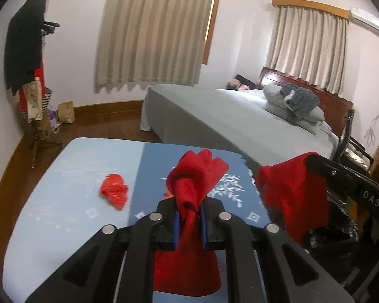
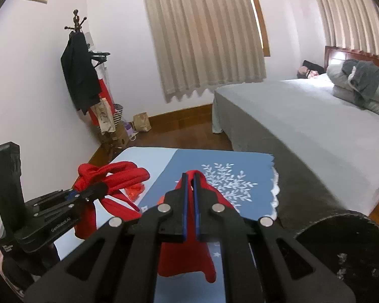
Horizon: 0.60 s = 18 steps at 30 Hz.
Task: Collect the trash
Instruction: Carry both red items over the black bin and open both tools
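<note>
Both grippers hold one red bag over the blue table point(image 1: 63, 176). The left gripper point(image 1: 189, 224) is clamped nearly closed on a twisted handle of the red bag point(image 1: 189, 181), and the right gripper point(image 2: 190, 197) is pinched fully together on the opposite edge. A crumpled red scrap point(image 1: 113, 192) (presumably the trash) lies on the tabletop, well apart from the bag. I judge the thin film could slip from the narrow right-hand pinch if the hands pull apart. The mouth looks bunched, so the scrap may not go in, and with both grippers occupied, nothing is free to pick it up.
</note>
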Each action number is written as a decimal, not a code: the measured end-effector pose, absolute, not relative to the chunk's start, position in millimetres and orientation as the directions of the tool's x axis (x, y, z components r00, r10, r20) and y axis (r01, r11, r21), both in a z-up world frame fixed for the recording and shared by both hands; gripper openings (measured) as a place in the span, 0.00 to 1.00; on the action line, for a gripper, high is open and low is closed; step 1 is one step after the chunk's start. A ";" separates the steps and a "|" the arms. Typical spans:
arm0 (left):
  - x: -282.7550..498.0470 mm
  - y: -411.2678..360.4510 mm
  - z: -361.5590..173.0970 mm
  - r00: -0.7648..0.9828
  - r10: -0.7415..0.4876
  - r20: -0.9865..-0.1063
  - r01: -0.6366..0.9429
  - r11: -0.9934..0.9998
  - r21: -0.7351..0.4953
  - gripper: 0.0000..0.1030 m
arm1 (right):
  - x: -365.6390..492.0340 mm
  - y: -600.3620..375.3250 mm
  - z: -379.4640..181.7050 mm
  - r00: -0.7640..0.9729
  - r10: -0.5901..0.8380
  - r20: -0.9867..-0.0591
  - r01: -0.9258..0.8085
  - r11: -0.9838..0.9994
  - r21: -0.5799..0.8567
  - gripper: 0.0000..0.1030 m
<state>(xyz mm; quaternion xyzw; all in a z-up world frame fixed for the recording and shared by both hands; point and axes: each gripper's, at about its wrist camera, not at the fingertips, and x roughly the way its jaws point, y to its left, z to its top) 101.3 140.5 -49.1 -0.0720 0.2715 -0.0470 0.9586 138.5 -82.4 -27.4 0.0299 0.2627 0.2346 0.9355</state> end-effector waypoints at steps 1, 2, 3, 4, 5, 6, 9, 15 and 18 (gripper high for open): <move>101.0 134.9 -48.2 0.848 -0.138 -0.512 0.062 0.985 -0.164 0.12 | 136.6 -86.7 -26.8 0.755 0.450 -0.477 -0.418 0.891 0.179 0.04; 100.7 131.6 -47.5 0.848 -0.144 -0.511 0.069 0.984 -0.164 0.12 | 134.4 -92.2 -26.0 0.759 0.444 -0.476 -0.410 0.894 0.180 0.04; 100.5 126.1 -46.5 0.847 -0.153 -0.509 0.079 0.983 -0.164 0.12 | 133.0 -96.2 -25.7 0.763 0.439 -0.475 -0.404 0.897 0.180 0.04; 100.1 119.9 -45.7 0.846 -0.163 -0.507 0.091 0.982 -0.164 0.12 | 130.5 -102.6 -25.1 0.769 0.431 -0.473 -0.394 0.901 0.180 0.04; 100.3 116.0 -45.1 0.846 -0.169 -0.506 0.098 0.981 -0.165 0.12 | 128.9 -107.1 -24.5 0.773 0.425 -0.472 -0.387 0.904 0.179 0.04; 100.5 111.2 -44.6 0.844 -0.178 -0.506 0.108 0.980 -0.165 0.12 | 127.0 -111.3 -23.8 0.777 0.419 -0.470 -0.381 0.907 0.179 0.04; 100.7 94.7 -42.9 0.840 -0.200 -0.505 0.136 0.978 -0.161 0.12 | 118.8 -129.1 -21.9 0.793 0.395 -0.464 -0.355 0.918 0.176 0.04; 100.2 62.0 -41.4 0.828 -0.246 -0.504 0.191 0.968 -0.160 0.12 | 105.5 -166.8 -21.4 0.820 0.332 -0.467 -0.289 0.943 0.163 0.04; 99.7 43.7 -40.9 0.819 -0.274 -0.504 0.226 0.961 -0.156 0.12 | 99.0 -185.1 -22.8 0.832 0.292 -0.472 -0.250 0.956 0.151 0.04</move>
